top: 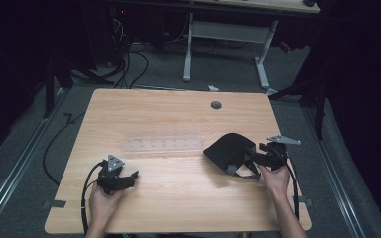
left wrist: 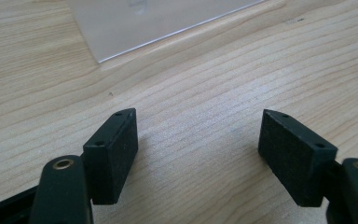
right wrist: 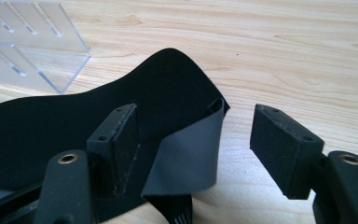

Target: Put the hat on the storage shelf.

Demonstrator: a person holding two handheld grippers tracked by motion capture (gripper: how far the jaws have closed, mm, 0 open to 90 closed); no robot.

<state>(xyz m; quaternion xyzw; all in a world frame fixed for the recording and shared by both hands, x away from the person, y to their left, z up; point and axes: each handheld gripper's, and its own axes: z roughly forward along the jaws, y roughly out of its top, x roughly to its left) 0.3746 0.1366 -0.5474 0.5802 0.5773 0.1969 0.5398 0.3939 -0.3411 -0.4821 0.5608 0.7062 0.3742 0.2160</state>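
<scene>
Now close the wide-open right gripper [right wrist: 193,140] on the grey strap [right wrist: 186,158] of the black mask [top: 226,150] lying on the table [top: 178,198] right of centre, pinching squarely; keep the left gripper [left wrist: 198,149] parked, open and empty, near the clear rack [top: 162,144]

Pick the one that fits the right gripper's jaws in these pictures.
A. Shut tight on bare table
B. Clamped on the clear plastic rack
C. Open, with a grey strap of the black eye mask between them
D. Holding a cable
C: in the right gripper view the right gripper has its jaws standing apart, with the grey strap of the black eye mask lying loose between them.
</scene>
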